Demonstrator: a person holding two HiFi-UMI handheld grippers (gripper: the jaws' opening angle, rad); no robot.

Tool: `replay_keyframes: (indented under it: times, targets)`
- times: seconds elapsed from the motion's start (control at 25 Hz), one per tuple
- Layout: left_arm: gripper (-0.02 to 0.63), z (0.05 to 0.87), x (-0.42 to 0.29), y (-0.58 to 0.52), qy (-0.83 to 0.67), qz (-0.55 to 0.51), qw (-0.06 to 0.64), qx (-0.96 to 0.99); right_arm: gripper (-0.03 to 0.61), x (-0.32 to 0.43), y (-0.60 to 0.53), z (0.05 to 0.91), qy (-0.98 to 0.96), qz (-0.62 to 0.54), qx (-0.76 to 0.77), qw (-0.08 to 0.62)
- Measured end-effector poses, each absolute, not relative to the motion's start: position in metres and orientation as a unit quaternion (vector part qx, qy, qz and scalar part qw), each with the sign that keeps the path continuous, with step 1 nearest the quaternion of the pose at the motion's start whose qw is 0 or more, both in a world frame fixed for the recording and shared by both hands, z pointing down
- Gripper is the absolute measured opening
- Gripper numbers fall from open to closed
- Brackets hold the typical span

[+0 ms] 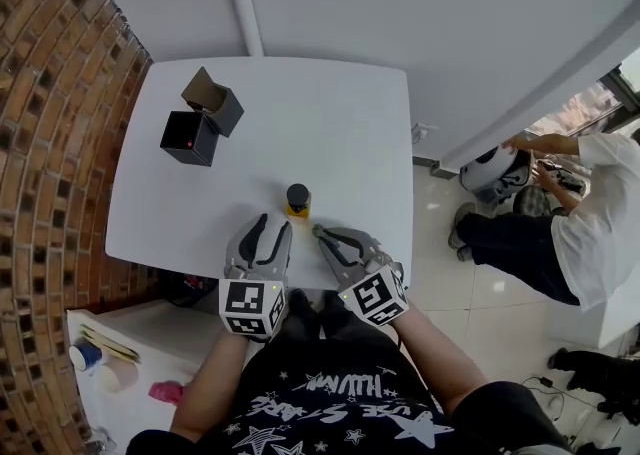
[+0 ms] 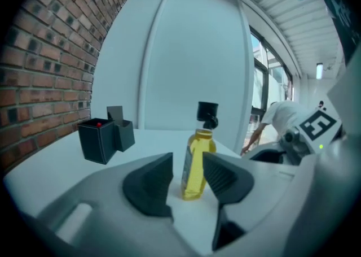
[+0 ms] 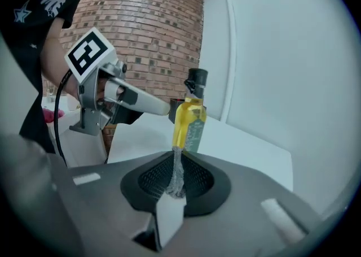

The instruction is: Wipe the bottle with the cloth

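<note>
A yellow bottle [image 1: 298, 201] with a black cap stands upright near the front edge of the white table [image 1: 330, 123]. My left gripper [image 1: 270, 227] sits just in front of it, to its left. Its jaws stand apart, and the bottle [image 2: 197, 162] shows in the gap beyond them with no pad touching it. My right gripper [image 1: 322, 234] is in front of the bottle on the right, shut on a thin strip of grey cloth [image 3: 176, 172] pinched between its pads. In the right gripper view the bottle [image 3: 189, 117] rises just past the jaw tips.
Two black open boxes [image 1: 200, 119] stand at the table's far left. A brick wall [image 1: 50, 93] runs along the left. A low white shelf [image 1: 110, 353] with a cup lies at lower left. A person in a white shirt [image 1: 590, 223] bends over on the floor at right.
</note>
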State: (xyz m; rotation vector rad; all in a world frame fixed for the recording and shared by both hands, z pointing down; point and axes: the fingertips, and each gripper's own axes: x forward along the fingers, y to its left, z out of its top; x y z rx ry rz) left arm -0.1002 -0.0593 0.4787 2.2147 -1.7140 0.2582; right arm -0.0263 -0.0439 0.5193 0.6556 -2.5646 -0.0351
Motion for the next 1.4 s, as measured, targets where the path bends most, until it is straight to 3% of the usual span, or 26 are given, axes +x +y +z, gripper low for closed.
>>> replay_keyframes:
  times: [0.08,0.28,0.56,0.72,1.4]
  targets:
    - [0.222,0.486,-0.086,-0.059,-0.592,0.100,0.167,0.782,0.041,-0.009,-0.045,0.516,-0.936,-0.004,0.259,0.240]
    - [0.276,0.494,-0.070,-0.070,-0.609,0.112,0.155,0.770,0.041,0.023,-0.051,0.511,-0.926,0.012,0.299,0.229]
    - [0.273,0.500,-0.073,-0.090,-0.622,0.155,0.110,0.760,0.041,0.042,-0.052,0.510,-0.922,0.019,0.313,0.226]
    - [0.213,0.498,-0.072,-0.094,-0.604,0.166,0.097,0.774,0.041,0.045,-0.057,0.508,-0.923,0.018,0.317,0.220]
    - [0.209,0.497,-0.069,-0.079,-0.426,0.178,0.036,0.886,0.041,0.026,-0.069,0.502,-0.930,0.031,0.306,0.203]
